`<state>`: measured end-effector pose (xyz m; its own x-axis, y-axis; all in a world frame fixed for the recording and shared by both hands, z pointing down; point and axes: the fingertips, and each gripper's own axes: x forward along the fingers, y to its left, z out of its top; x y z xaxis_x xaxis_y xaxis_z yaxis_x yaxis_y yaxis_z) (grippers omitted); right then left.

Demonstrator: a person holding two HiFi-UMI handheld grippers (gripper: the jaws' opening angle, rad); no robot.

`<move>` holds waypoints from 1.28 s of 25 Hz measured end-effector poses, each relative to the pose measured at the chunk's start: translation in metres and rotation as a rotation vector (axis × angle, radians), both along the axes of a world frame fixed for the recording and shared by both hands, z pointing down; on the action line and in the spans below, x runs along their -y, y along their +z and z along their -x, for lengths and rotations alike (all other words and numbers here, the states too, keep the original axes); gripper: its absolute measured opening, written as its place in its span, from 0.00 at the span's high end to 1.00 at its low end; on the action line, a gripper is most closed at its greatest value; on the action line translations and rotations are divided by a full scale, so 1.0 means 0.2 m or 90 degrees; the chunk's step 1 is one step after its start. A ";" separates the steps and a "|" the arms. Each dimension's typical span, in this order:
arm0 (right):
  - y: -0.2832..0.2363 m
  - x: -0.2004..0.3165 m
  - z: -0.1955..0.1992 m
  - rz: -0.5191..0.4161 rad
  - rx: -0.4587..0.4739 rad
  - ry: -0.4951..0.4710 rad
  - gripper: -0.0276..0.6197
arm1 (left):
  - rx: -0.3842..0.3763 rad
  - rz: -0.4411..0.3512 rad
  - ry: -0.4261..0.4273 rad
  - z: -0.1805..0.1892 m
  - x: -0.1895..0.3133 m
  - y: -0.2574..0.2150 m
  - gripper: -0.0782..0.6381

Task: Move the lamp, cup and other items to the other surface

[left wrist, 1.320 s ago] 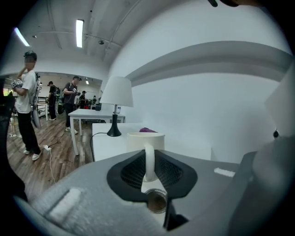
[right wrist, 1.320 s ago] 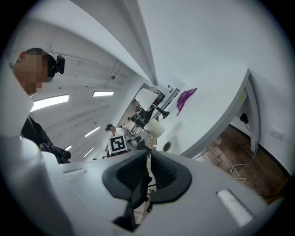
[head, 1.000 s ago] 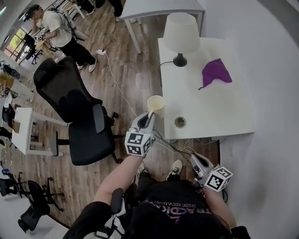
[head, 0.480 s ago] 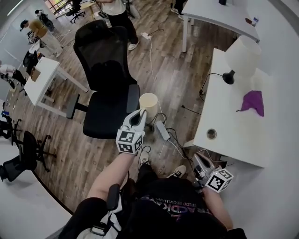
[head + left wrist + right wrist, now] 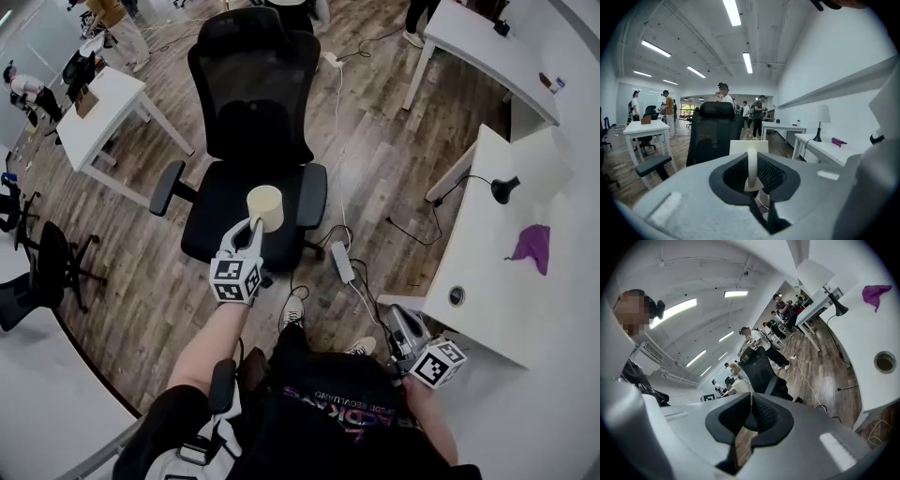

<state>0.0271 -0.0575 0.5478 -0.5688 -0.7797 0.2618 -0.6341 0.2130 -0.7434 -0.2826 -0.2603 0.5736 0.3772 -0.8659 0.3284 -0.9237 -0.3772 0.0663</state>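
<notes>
My left gripper (image 5: 253, 223) is shut on the handle of a cream cup (image 5: 265, 207), which hangs upright above the seat of a black office chair (image 5: 251, 112). In the left gripper view the white handle (image 5: 752, 168) stands on edge between the pads, with the cup's body (image 5: 748, 146) just beyond. A white-shaded lamp (image 5: 537, 167) and a purple cloth (image 5: 532, 246) rest on the white table (image 5: 492, 309) at the right. My right gripper (image 5: 397, 317) hovers by that table's near corner, and its jaws (image 5: 750, 412) are shut with nothing in them.
A power strip (image 5: 342, 262) and cables lie on the wooden floor between the chair and the table. Another white desk (image 5: 101, 112) stands at the left and one more (image 5: 487, 47) at the top right. Several people stand farther off in the room.
The left gripper has carried the cup away from the table's edge and out over the black chair. The view has swung left, so the table now sits at the right edge.
</notes>
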 end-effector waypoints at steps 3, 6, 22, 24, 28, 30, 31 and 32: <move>0.00 0.07 0.10 0.014 -0.010 0.017 0.95 | 0.003 0.014 -0.030 0.22 0.11 0.09 0.83; 0.03 0.12 0.18 0.033 -0.022 0.030 0.95 | 0.004 0.031 -0.055 0.40 0.20 0.19 0.83; 0.25 0.18 0.43 0.173 -0.054 0.107 0.96 | 0.016 0.136 -0.126 0.88 0.57 0.89 0.83; 0.27 0.14 0.46 0.193 -0.059 0.111 0.96 | 0.016 0.148 -0.131 0.92 0.58 0.98 0.83; 0.32 0.12 0.48 0.217 -0.070 0.122 0.96 | 0.030 0.164 -0.129 0.97 0.65 1.12 0.83; 0.33 0.12 0.48 0.227 -0.076 0.123 0.96 | 0.032 0.167 -0.132 0.98 0.68 1.18 0.83; 0.33 0.11 0.49 0.232 -0.077 0.122 0.96 | 0.034 0.169 -0.133 0.99 0.69 1.20 0.83; 0.34 0.11 0.50 0.238 -0.078 0.120 0.96 | 0.037 0.171 -0.133 1.00 0.70 1.23 0.83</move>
